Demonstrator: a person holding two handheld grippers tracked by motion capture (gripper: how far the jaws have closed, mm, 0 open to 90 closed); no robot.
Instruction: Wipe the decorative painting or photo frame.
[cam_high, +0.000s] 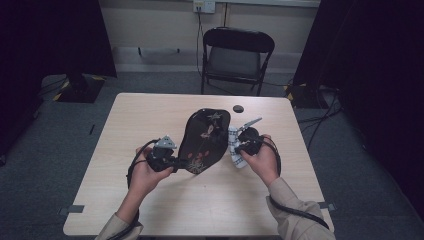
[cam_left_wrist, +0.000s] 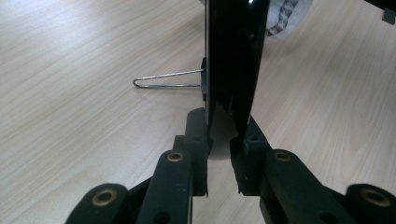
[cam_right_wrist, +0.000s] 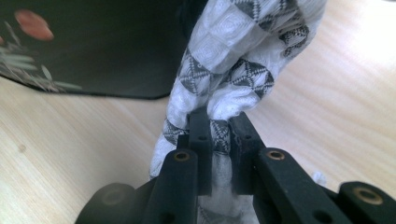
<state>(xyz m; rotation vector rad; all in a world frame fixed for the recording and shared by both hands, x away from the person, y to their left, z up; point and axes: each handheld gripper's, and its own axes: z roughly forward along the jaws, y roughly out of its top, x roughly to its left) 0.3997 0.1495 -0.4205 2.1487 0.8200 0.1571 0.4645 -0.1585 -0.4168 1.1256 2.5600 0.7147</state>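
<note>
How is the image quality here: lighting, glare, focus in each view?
High view: dim, dark at the edges, details small. Left gripper view: bright and sharp on the table; the glossy black tray shows a faint sheen. Right gripper view: the patterned cloth is sharp, the tray's painted flowers soft at the frame's corner.

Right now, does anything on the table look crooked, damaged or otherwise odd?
Nothing looks damaged or spilled. The black floral tray is tipped up on edge rather than lying flat, but that is because the left gripper clamps its lower edge. The right gripper pinches a bunched patterned cloth beside it. A small black disc lies apart.
</note>
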